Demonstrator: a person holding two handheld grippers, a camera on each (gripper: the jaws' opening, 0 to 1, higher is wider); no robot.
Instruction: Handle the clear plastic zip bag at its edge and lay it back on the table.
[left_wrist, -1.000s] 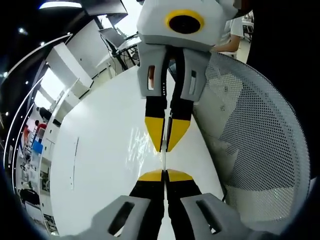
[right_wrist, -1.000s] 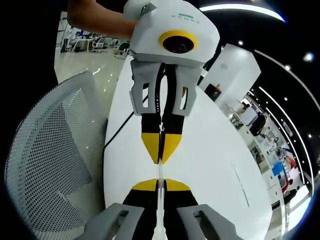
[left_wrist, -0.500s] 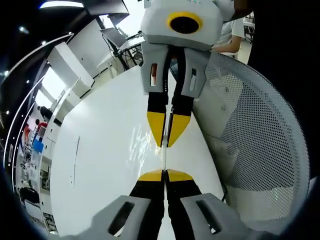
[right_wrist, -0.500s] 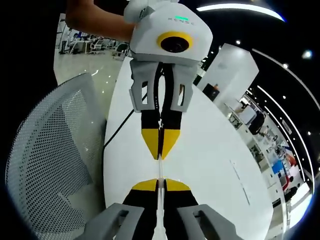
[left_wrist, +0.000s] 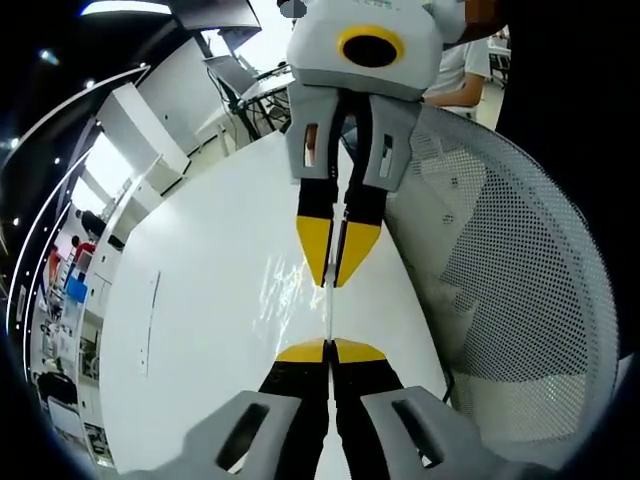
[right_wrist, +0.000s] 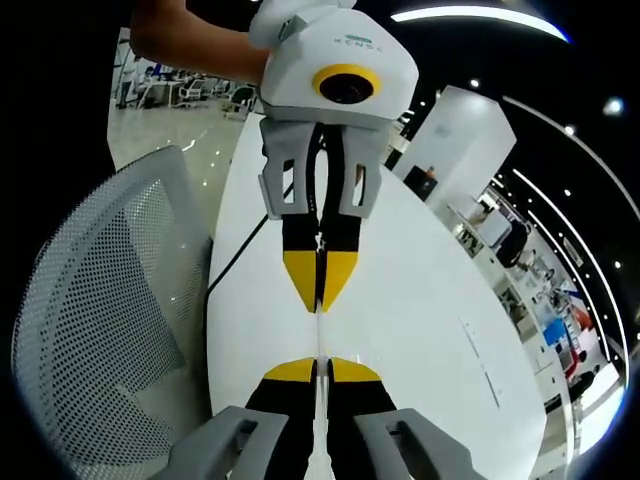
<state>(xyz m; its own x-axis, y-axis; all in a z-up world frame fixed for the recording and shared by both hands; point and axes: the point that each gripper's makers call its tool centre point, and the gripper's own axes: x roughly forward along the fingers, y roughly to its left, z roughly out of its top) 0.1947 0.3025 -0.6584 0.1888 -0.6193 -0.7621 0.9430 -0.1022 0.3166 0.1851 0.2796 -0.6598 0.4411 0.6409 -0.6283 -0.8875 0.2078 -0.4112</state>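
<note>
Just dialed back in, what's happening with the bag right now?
A person holds both tongs facing each other above the white table, the clear plastic zip bag stretched edge-on between them. The left tongs and the right tongs are each shut on an edge of the bag. It has not been laid down yet. A white mesh chair stands beside the table.

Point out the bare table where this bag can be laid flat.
Bare white table lies between the taut zip bag and the far edge. Toward the mesh chair only a narrow strip remains, crowded by left gripper and right gripper.
</note>
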